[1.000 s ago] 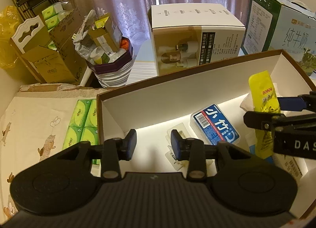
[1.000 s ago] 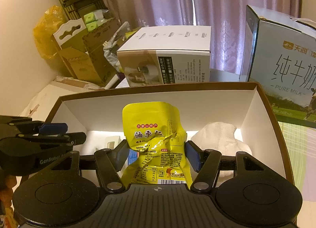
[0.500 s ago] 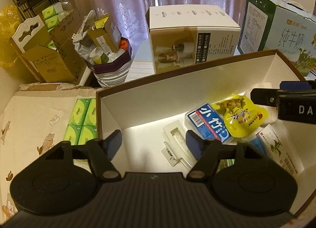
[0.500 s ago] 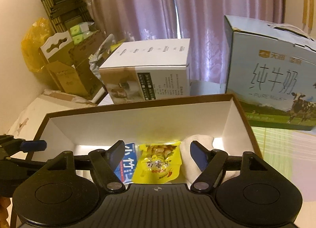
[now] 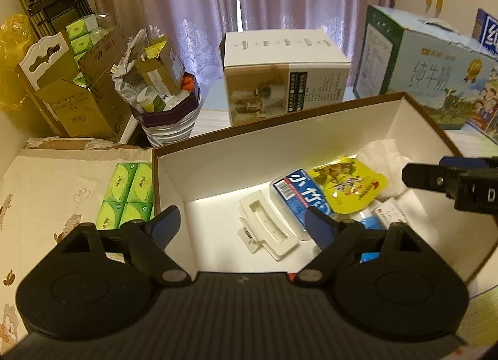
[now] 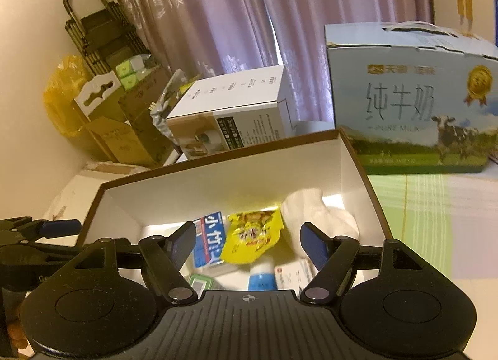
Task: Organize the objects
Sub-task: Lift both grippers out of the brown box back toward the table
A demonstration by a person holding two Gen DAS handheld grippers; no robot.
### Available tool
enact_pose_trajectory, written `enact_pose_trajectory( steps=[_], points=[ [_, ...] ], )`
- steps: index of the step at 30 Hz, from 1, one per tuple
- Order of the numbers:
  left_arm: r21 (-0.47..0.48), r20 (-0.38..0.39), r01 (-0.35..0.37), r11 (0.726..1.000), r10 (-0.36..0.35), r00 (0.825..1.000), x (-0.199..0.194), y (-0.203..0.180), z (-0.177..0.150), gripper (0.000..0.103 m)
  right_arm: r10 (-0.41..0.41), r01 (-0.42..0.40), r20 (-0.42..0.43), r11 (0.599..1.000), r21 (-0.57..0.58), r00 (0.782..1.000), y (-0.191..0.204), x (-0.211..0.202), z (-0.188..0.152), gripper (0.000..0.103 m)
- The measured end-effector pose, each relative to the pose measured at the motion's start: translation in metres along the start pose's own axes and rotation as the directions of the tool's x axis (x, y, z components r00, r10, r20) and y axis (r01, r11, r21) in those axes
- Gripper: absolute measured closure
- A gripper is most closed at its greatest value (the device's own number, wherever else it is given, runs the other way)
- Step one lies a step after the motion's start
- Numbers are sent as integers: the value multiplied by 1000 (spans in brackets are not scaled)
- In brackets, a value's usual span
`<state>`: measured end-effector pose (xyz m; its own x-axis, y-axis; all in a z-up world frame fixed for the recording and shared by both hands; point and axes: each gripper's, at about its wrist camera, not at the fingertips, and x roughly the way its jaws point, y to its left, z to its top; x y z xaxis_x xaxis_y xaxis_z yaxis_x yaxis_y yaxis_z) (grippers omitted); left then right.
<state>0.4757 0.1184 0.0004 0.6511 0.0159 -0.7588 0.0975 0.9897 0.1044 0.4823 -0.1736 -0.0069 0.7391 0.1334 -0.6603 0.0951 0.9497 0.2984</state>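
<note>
Both grippers stand with jaws apart and nothing between them: the left gripper [image 5: 241, 224], whose jaws have just been opening, and the right gripper [image 6: 249, 243]. Inside the open box [image 5: 249, 170] the yellow snack pouch [image 5: 350, 187] lies overlapping the blue packet [image 5: 298, 193], beside a white clip [image 5: 267, 227]. Reaching back in carelessly could snag the box wall or knock the loose pile.

The storage box [image 5: 280, 142] is bare at its near-left floor; white clip [image 5: 267, 229], blue pack [image 5: 298, 191] and yellow pouch [image 5: 351, 185] crowd the right.
</note>
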Motion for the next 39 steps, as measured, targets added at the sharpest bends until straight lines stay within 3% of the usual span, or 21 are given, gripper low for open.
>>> enact_pose_trajectory(
  steps=[19,39],
  points=[
    [-61,59,77,995,-74,996,-86,-13,-42,15,42,-42,36,999,-9,998,13,-87,-45,32],
    [-126,-16,88,988,-91,996,-115,-18,-110,15,58,-56,-50,998,42,997,15,-123,-107,32]
  ],
)
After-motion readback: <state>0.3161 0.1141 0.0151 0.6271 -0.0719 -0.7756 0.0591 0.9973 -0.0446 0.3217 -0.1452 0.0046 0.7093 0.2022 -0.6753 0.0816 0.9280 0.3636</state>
